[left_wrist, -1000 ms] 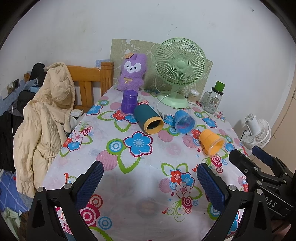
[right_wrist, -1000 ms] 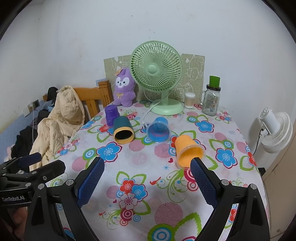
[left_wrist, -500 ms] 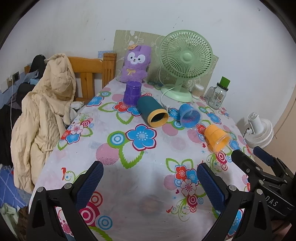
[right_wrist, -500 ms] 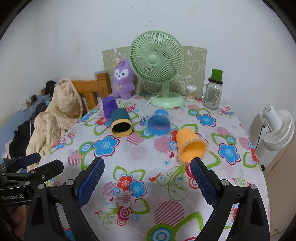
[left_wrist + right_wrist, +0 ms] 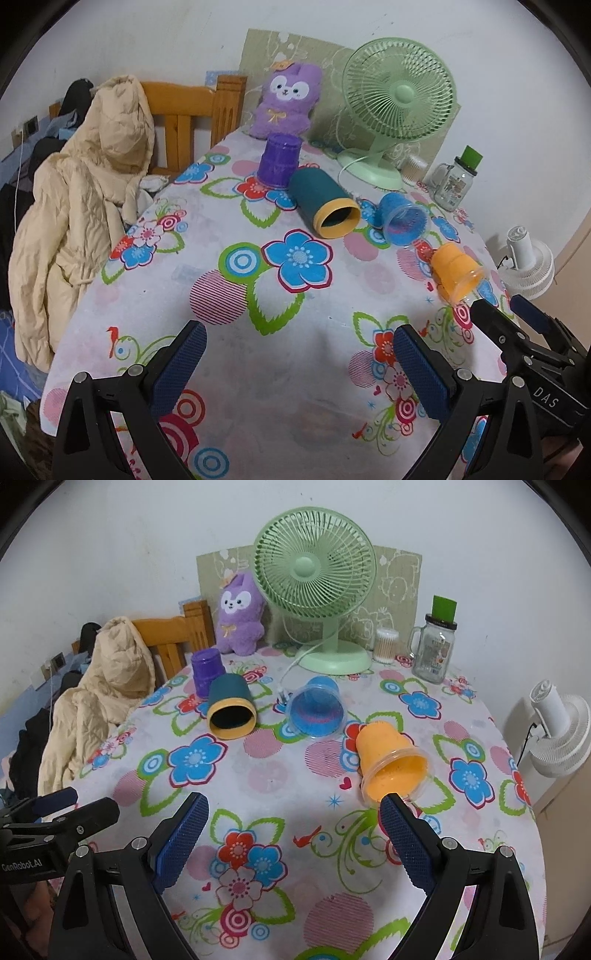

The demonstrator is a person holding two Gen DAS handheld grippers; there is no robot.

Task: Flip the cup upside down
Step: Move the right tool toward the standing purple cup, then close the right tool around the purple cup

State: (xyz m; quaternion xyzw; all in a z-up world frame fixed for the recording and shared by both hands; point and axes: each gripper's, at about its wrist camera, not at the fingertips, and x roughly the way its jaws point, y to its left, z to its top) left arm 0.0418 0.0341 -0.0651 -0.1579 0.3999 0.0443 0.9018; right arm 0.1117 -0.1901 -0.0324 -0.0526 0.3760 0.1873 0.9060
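Three cups lie on their sides on the flowered tablecloth: a teal cup with a yellow rim, a blue cup and an orange cup. A purple cup stands upside down behind the teal one. My left gripper is open and empty over the near table. My right gripper is open and empty, its right finger just in front of the orange cup's mouth.
A green fan, a purple plush toy, a cotton-swab jar and a glass jar with a green lid stand at the back. A wooden chair with a beige coat is at the left. A white fan stands right of the table.
Both grippers have moved forward toward the cups and stayed open. The cups have not moved.
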